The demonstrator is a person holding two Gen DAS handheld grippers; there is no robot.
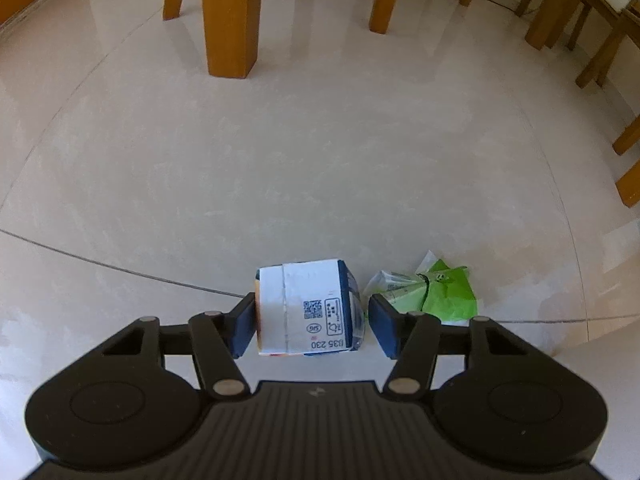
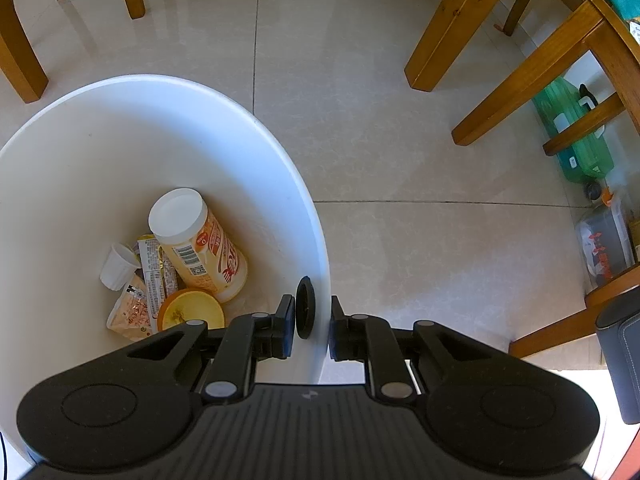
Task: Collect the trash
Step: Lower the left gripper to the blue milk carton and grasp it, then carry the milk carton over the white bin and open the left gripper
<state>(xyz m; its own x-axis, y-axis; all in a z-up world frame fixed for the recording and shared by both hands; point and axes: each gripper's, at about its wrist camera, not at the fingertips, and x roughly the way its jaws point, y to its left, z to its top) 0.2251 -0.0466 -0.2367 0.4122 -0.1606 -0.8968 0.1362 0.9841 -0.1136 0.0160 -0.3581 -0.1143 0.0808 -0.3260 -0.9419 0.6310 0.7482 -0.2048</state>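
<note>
— Left wrist first: what do we have?
— Our left gripper (image 1: 312,326) straddles a small drink carton (image 1: 306,308) lying on the tiled floor (image 1: 280,160); one pad touches it, the other stands just clear. A crumpled green wrapper (image 1: 440,292) lies beside it.
— And the right wrist?
— Our right gripper (image 2: 311,328) is clenched on the white bin's wall (image 2: 320,240), a milk tea cup (image 2: 200,240) and wrappers inside.

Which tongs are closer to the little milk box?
Left. The left tongs straddle the milk box on the floor. The right tongs are at the white bin's rim; no box shows there.
</note>
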